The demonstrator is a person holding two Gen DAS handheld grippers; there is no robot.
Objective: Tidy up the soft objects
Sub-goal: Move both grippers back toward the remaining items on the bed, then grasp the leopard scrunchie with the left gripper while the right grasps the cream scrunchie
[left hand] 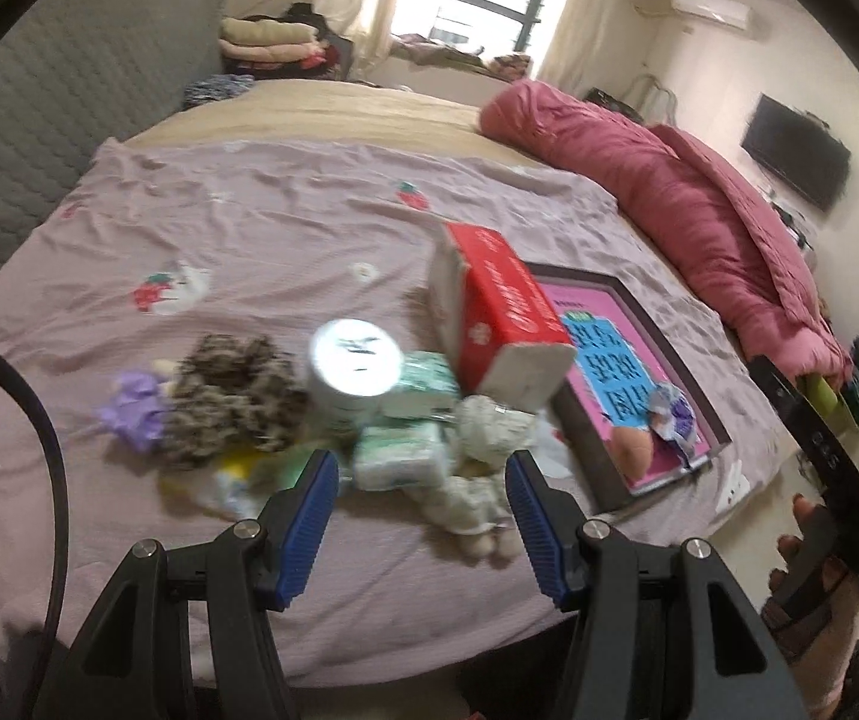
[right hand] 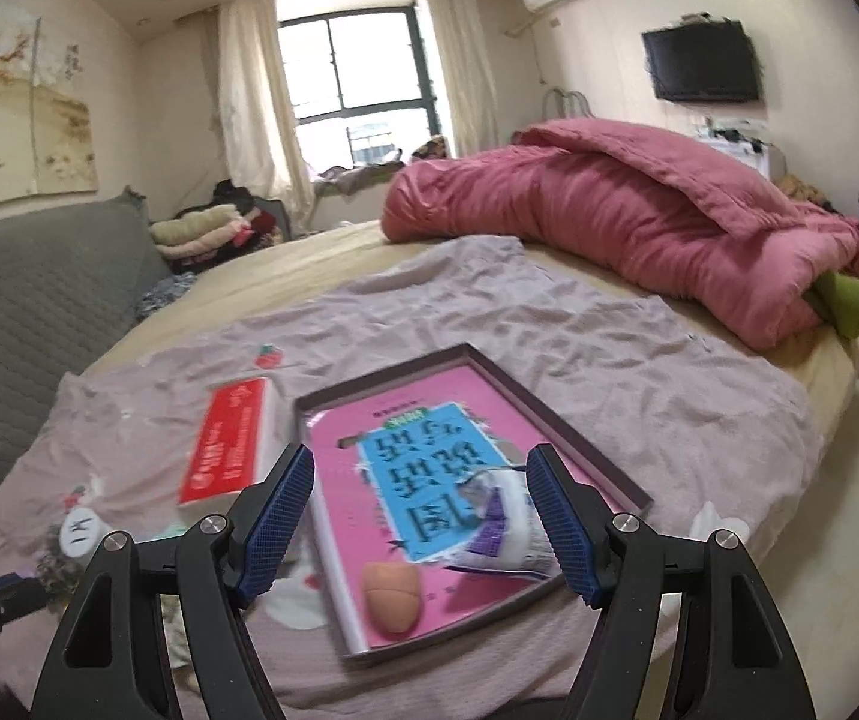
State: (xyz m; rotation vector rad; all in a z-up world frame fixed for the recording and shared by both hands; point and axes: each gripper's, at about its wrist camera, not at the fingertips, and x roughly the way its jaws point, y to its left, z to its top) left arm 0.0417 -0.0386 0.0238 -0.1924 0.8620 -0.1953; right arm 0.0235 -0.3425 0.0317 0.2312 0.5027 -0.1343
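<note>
A pile of soft things lies on the mauve sheet (left hand: 261, 228): a purple scrunchie (left hand: 129, 411), a leopard scrunchie (left hand: 231, 396), green tissue packs (left hand: 399, 456), a pale plush toy (left hand: 483, 426), a white round tin (left hand: 354, 360) and a red tissue box (left hand: 501, 306). My left gripper (left hand: 420, 501) is open and empty just in front of the tissue packs. My right gripper (right hand: 420, 516) is open and empty above the dark tray (right hand: 579, 426), which holds a pink book (right hand: 429, 468), a peach squishy (right hand: 390, 597) and a purple-white packet (right hand: 501, 534).
A rolled pink duvet (right hand: 639, 222) lies along the bed's far right. A grey quilted headboard (left hand: 57, 108) is on the left. Folded clothes (right hand: 201, 234) are stacked by the window. The bed's front edge is just below both grippers.
</note>
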